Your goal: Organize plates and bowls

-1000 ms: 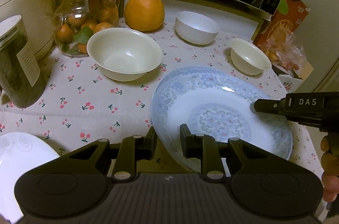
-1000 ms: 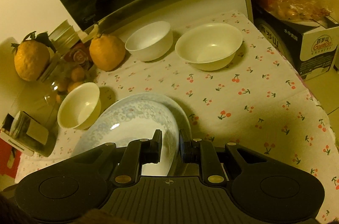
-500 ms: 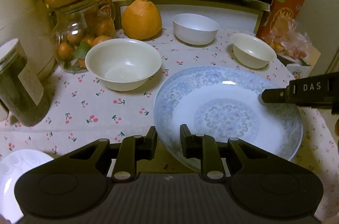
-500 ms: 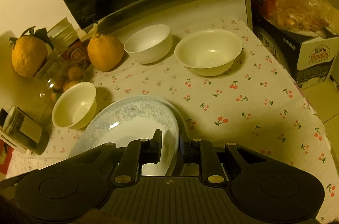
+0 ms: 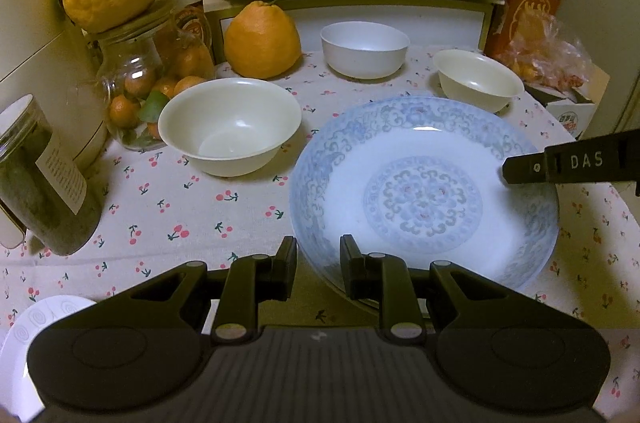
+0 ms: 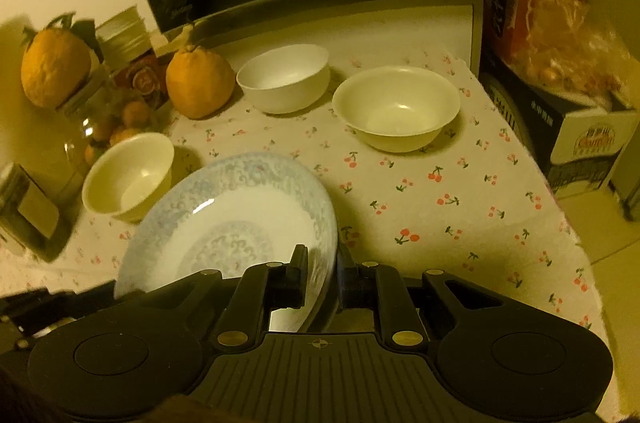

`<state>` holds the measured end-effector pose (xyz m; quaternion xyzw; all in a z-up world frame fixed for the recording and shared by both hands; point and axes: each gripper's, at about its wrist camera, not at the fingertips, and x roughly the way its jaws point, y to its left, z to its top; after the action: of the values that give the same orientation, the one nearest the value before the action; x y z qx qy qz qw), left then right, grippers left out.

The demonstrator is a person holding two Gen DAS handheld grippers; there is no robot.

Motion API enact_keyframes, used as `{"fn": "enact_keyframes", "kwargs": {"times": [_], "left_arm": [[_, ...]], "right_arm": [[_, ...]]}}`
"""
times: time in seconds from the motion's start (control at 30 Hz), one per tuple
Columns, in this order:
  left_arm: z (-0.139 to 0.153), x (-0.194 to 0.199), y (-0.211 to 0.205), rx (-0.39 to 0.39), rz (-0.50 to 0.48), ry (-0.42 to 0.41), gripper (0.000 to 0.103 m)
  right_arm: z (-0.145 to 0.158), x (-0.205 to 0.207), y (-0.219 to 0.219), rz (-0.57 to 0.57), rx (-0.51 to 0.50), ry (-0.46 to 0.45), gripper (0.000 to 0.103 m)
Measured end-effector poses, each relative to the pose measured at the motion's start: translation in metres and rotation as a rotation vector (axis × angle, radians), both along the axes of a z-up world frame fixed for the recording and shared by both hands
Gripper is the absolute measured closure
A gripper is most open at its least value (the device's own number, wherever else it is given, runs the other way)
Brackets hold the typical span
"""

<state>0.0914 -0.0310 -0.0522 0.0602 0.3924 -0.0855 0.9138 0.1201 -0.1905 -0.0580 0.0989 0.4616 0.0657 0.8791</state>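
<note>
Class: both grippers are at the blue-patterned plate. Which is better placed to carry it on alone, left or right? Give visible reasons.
Probably the right gripper: its fingers straddle the blue-patterned plate with the rim plainly between them. The left gripper sits at the rim's near edge, and its grip looks shallower and off-centre.

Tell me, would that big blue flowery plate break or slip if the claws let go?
Probably both. The blue plate looks like glazed china, shiny under the light, so it is likely stiff, breakable and a bit slippery. It is wide and shallow, and the left claw and right claw each pinch only its thin rim, so it could tilt or slide out.
</note>
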Motion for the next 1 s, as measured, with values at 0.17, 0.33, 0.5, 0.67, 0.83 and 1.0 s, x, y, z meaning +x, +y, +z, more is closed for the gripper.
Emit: {"fn": "enact_keyframes", "kwargs": {"times": [0.17, 0.33, 0.5, 0.67, 0.83, 1.0], "left_arm": [[0.0, 0.0, -0.001, 0.008, -0.001, -0.002, 0.082], [0.0, 0.0, -0.002, 0.01, -0.002, -0.002, 0.082], [0.0, 0.0, -0.001, 0.014, -0.006, -0.002, 0.082], [0.0, 0.0, -0.001, 0.014, -0.007, -0.002, 0.082], [0.0, 0.0, 0.001, 0.001, -0.011, -0.002, 0.081], [0.0, 0.002, 0.003, -0.026, -0.019, 0.022, 0.076]], "right_arm": [[0.002, -0.001, 0.016, 0.063, -0.136, -0.016, 0.088], [0.0, 0.001, 0.019, 0.082, -0.176, -0.012, 0.088], [-0.003, 0.0, 0.024, 0.097, -0.212, 0.002, 0.087], [-0.002, 0.0, 0.027, 0.108, -0.235, 0.002, 0.086], [-0.003, 0.001, 0.025, 0.1, -0.217, 0.012, 0.084], [-0.003, 0.002, 0.019, 0.09, -0.163, 0.027, 0.081]]}}
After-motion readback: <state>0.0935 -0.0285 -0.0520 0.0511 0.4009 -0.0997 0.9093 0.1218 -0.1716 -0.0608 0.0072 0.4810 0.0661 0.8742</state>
